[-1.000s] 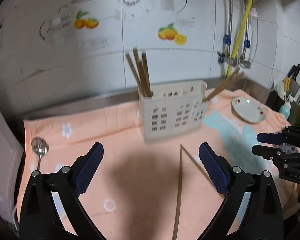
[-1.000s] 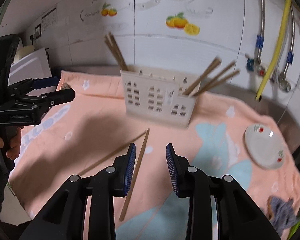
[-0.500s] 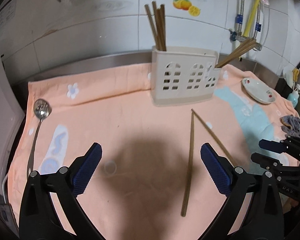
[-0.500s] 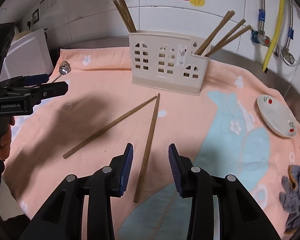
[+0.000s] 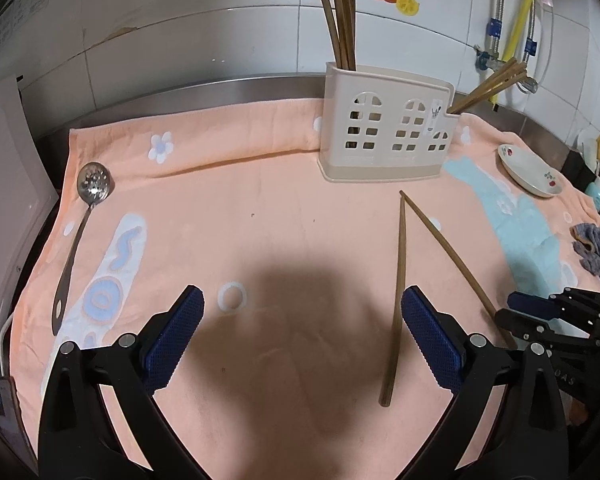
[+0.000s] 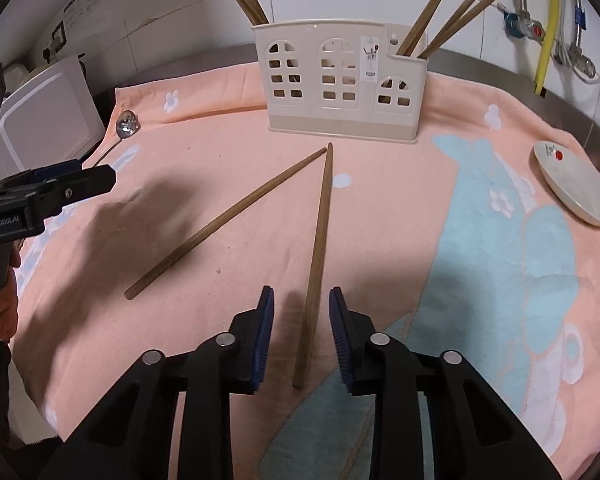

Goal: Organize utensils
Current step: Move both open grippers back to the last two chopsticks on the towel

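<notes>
Two loose wooden chopsticks lie in a V on the peach towel, tips near the cream utensil holder [image 6: 340, 80] [image 5: 388, 128]. One chopstick [image 6: 318, 256] [image 5: 452, 252] runs between the pads of my right gripper [image 6: 301, 316], which is open around it with gaps on both sides. The other chopstick [image 6: 224, 220] [image 5: 396, 296] lies to its left. My left gripper [image 5: 300, 332] is wide open and empty above the towel. Several chopsticks stand in the holder's left and right ends. A slotted metal spoon [image 5: 82, 220] [image 6: 126, 126] lies at the towel's left edge.
A small white dish [image 6: 572, 184] [image 5: 530, 170] sits at the right. A grey cloth [image 5: 596, 248] lies at the towel's right edge. A white appliance [image 6: 40, 120] stands at the left. A tiled wall with pipes is behind.
Both grippers have drawn back and down from the holder. The right gripper has come down astride one chopstick, its jaws still open. The left gripper stays wide open.
</notes>
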The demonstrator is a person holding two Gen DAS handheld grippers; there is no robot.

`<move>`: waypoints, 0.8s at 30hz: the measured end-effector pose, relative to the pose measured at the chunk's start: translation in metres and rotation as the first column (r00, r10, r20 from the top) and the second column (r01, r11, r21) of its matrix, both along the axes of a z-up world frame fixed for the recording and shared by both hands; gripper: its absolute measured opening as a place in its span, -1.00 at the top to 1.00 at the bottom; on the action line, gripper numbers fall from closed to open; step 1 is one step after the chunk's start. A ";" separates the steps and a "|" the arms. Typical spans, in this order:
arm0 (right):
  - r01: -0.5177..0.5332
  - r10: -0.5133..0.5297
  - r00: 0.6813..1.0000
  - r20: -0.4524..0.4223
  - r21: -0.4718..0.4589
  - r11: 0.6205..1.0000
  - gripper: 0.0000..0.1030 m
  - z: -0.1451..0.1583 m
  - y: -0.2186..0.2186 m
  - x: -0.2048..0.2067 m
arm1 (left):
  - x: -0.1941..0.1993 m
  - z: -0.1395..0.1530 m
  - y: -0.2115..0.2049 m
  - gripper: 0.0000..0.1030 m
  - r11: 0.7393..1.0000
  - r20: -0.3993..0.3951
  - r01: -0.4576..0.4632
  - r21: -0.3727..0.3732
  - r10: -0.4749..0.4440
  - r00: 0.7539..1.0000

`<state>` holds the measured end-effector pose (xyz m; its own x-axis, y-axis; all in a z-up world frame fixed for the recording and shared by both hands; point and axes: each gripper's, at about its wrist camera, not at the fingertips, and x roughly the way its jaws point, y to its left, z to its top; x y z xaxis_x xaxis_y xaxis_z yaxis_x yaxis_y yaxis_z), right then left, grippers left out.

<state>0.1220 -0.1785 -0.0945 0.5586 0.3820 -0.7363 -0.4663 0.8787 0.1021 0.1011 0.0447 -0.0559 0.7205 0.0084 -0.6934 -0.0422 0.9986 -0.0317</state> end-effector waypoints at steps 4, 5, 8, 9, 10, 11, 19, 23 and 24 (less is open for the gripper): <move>0.001 -0.001 1.000 -0.009 -0.001 1.000 0.60 -0.002 0.002 0.002 | -0.002 -0.003 0.002 -0.90 1.000 -0.007 -0.004 -0.009 0.003 1.000; 0.004 -0.004 1.000 -0.011 -0.001 1.000 0.60 -0.003 0.002 0.002 | -0.003 -0.004 0.002 -0.90 1.000 -0.009 -0.004 -0.008 0.004 1.000; 0.005 -0.005 1.000 -0.019 -0.003 1.000 0.60 -0.005 0.003 0.004 | -0.004 -0.007 0.002 -0.90 1.000 -0.018 -0.005 -0.006 0.005 1.000; 0.006 -0.006 1.000 -0.022 -0.003 1.000 0.60 -0.006 0.004 0.004 | -0.004 -0.008 0.002 -0.90 1.000 -0.022 -0.008 -0.007 0.007 1.000; 0.006 -0.006 1.000 -0.024 -0.004 1.000 0.60 -0.007 0.004 0.005 | -0.004 -0.010 0.002 -0.90 1.000 -0.025 -0.008 -0.008 0.008 1.000; 0.005 -0.005 1.000 -0.026 -0.004 1.000 0.60 -0.008 0.004 0.005 | -0.004 -0.011 0.003 -0.90 1.000 -0.028 -0.009 -0.011 0.008 1.000; 0.013 -0.013 0.999 -0.035 -0.006 1.000 0.61 -0.012 0.005 0.006 | -0.006 -0.016 0.004 -0.90 1.000 -0.041 -0.011 -0.015 0.010 0.999; 0.017 -0.018 0.999 -0.030 -0.017 1.000 0.69 -0.014 0.005 0.006 | -0.007 -0.018 0.002 -0.90 1.000 -0.043 -0.004 -0.016 0.003 0.999; 0.020 -0.020 0.999 -0.028 -0.019 1.000 0.72 -0.014 0.005 0.006 | -0.007 -0.018 0.000 -0.90 1.000 -0.044 0.000 -0.016 0.000 0.999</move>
